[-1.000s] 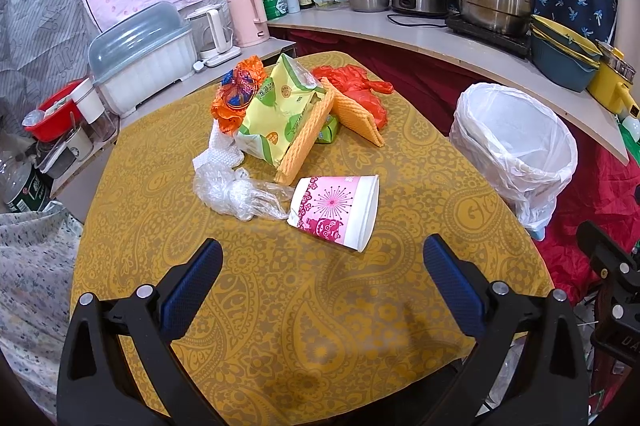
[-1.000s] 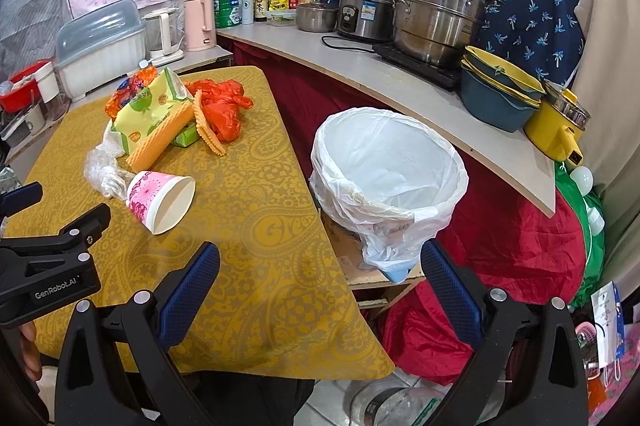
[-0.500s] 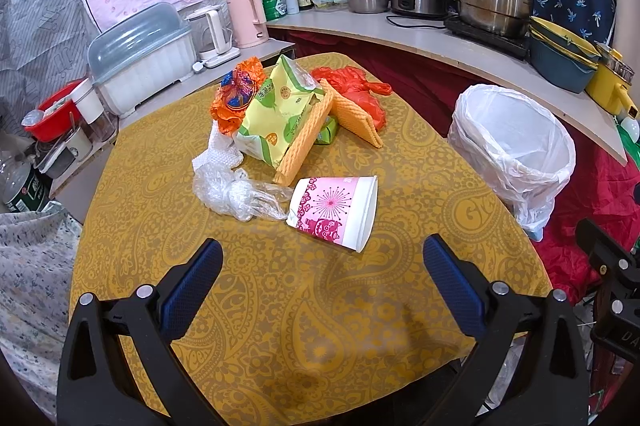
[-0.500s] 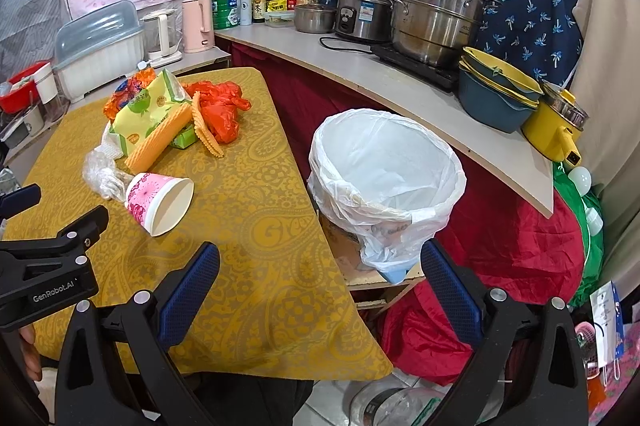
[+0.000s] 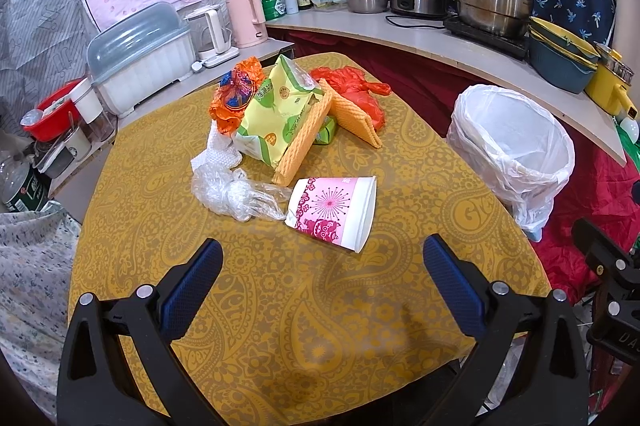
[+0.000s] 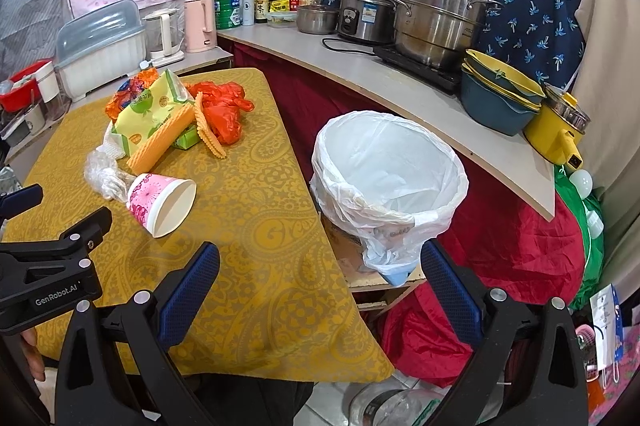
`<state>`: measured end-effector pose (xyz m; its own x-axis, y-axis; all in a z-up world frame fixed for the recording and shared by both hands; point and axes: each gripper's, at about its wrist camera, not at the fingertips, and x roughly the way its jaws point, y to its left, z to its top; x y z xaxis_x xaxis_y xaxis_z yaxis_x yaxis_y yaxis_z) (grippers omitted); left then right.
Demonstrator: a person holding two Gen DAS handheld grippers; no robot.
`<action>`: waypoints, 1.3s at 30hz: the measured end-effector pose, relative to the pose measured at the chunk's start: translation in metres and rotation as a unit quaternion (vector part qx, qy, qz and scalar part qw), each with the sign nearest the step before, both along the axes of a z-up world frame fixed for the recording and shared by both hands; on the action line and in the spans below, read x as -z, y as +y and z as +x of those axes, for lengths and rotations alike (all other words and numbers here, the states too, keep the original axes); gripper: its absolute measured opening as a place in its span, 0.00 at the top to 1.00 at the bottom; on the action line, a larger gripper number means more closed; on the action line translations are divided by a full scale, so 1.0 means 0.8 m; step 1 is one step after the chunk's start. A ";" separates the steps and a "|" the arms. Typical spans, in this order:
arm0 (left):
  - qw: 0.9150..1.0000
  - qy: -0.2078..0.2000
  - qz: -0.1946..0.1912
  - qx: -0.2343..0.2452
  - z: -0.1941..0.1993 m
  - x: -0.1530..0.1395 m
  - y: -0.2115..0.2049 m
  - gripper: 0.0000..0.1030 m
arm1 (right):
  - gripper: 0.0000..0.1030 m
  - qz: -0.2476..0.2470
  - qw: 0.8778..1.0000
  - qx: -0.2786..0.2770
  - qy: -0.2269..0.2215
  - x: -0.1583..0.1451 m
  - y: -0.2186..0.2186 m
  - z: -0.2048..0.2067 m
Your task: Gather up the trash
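Little is changing from a moment ago: both tools are staying put, the trash lying as before. The left tool [image 5: 322,268] is hovering wide open and empty at the bottom of its frame, the cup [image 5: 334,211] lying on its side just above, mouth toward the right. The wrappers [image 5: 280,109] are piling at frame centre on the counter [image 5: 280,326]. The right tool [image 6: 320,272] is gaping empty too, low in its frame, the bin [image 6: 386,177] sitting above it, off the counter's edge.
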<state>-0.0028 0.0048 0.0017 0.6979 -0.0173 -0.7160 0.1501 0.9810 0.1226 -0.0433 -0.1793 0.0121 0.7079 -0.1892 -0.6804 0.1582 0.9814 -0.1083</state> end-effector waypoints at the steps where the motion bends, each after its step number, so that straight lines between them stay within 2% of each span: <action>1: 1.000 0.000 0.000 0.000 0.000 0.000 0.000 0.07 | 0.07 0.000 1.000 0.000 0.000 0.000 0.000 0.000; 24: 1.000 -0.001 -0.003 0.002 0.000 -0.002 -0.005 0.07 | 0.07 0.000 1.000 0.000 0.000 0.001 0.001 0.000; 39: 1.000 0.018 -0.024 0.001 0.007 0.004 0.011 0.07 | 0.07 0.002 1.000 -0.003 0.005 0.008 0.008 0.008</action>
